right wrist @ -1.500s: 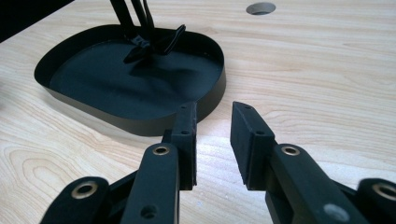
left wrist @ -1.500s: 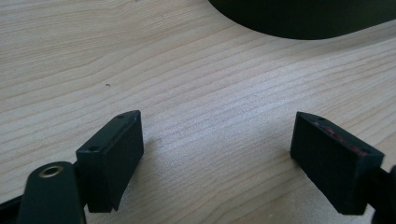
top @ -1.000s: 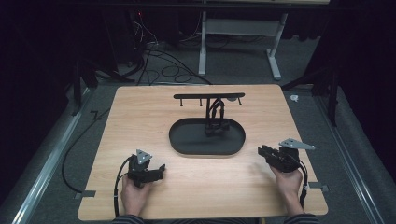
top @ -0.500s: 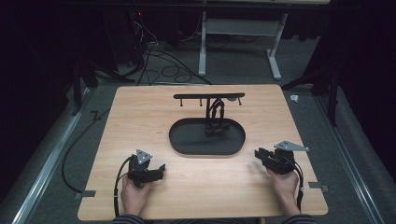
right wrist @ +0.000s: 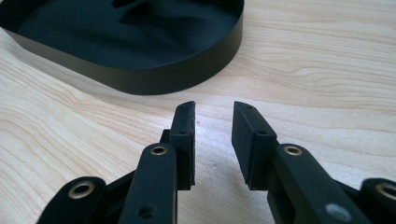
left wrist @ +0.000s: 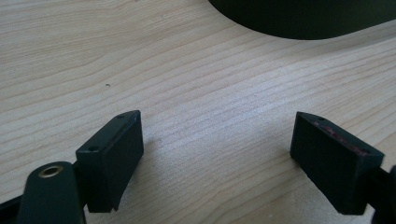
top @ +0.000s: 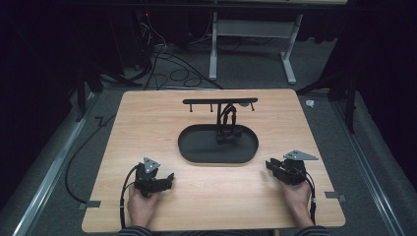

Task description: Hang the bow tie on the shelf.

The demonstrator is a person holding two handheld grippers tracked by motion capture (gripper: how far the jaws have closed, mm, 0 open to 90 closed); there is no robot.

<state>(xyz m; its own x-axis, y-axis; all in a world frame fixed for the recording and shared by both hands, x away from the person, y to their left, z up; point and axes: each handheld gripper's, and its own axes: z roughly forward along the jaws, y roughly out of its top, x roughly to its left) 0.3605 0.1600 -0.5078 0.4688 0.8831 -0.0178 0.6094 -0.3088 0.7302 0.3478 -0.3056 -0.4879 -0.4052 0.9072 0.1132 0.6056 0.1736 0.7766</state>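
Table (top: 206, 196) — both hands resting, low.

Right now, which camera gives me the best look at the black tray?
The high view: it shows the whole oval tray mid-table, with the T-shaped stand rising from it. The right gripper view catches its near wall and part of its inside; the left gripper view catches a sliver of its edge.

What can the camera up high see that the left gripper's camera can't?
High view alone: the whole wooden table, both hands with the left gripper and right gripper, the black stand rising from the oval tray, and floor cables.
Left gripper view alone: its jaws close up, wide apart with bare wood between them.
Both: the wood grain and the tray's dark edge.
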